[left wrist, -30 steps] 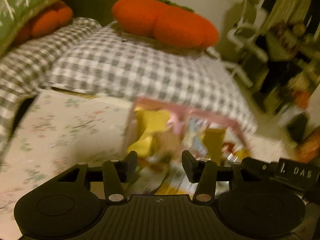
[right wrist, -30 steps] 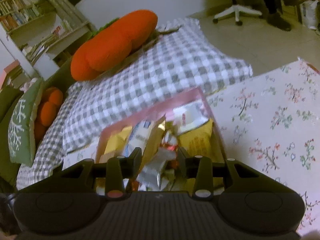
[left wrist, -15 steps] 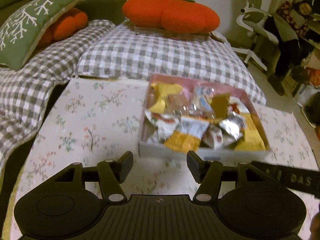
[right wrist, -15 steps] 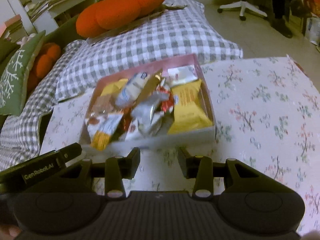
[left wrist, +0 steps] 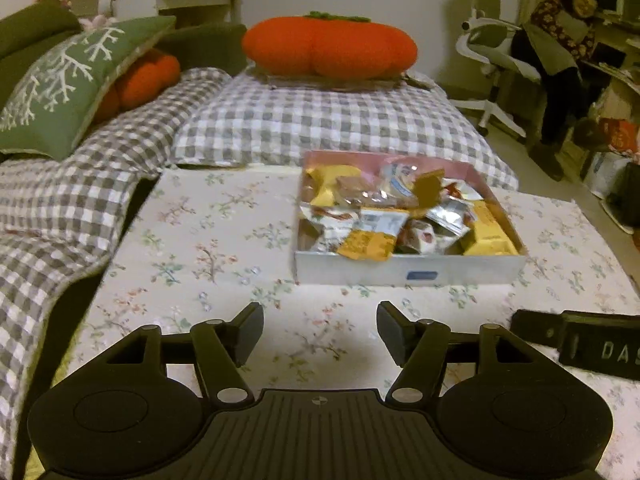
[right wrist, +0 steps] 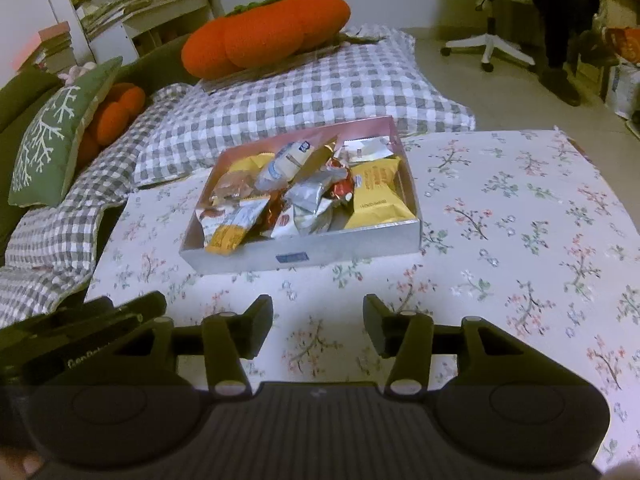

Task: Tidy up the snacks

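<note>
Snack packets (right wrist: 304, 196) lie in a box (right wrist: 320, 250) on the table (right wrist: 520, 240); a bed (right wrist: 320, 92) stands behind.

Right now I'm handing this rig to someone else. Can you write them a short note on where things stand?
Left claw: empty, jaws opening, over the floral cloth short of the box.
Right claw: empty, jaws opening, also short of the box.
Snack box: on the cloth, silver front wall facing you, piled with mixed snack packets.
Done: packets are in the box, nothing loose on the cloth.
Left: packets lie jumbled; tidying may remain.
</note>
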Motion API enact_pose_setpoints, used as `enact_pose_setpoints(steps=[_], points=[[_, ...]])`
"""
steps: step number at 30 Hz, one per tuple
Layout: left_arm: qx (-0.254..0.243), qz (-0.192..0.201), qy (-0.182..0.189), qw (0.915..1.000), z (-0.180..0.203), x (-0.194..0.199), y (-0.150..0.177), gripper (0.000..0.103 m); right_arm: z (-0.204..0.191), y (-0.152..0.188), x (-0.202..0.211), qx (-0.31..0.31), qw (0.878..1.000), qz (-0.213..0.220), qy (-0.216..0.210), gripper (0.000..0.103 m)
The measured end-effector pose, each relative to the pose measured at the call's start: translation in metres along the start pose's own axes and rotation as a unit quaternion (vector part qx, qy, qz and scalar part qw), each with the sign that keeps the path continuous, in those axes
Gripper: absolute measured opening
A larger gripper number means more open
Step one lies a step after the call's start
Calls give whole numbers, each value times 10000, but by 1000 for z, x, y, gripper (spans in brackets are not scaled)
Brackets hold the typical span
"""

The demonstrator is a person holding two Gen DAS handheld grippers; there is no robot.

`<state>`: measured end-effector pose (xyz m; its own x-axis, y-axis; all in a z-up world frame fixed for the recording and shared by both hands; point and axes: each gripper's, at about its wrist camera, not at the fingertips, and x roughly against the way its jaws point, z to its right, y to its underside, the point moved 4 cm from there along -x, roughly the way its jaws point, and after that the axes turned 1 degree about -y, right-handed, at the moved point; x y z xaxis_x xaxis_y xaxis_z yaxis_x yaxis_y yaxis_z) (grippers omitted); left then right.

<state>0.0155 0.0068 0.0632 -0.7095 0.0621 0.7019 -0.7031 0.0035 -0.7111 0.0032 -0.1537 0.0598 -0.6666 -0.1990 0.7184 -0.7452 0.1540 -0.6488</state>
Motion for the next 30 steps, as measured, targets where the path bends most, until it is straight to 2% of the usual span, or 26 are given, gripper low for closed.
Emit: enact_pose_setpoints(steps=[1,2,4,9,18,20,30], points=[[-15,-13,18,10000,0,0,1,65,-1,2,1,25,10000,-15,-30,58],[-35,-13,-9,10000,0,0,2,68,-2,4,2,62,10000,-40,-48,70],[-73,-17,-63,10000,1,-2,1,72,-5,6,0,139,9998,-116,26,81],[-80,-71,-44,9999,2,-4,2,83,-1,4,-4,98,9996,-215,130,87],[-114,-102,-39,9999,3,-2,3,95,-1,8,1,117,9993,-332,82,98],[-71,-106,-56,9999,2,-2,3,95,-1,7,1,145,9993,-298,155,102],[-112,-17,-108,9999,2,2,0,99,4,6,0,69,9990,-287,340,102]])
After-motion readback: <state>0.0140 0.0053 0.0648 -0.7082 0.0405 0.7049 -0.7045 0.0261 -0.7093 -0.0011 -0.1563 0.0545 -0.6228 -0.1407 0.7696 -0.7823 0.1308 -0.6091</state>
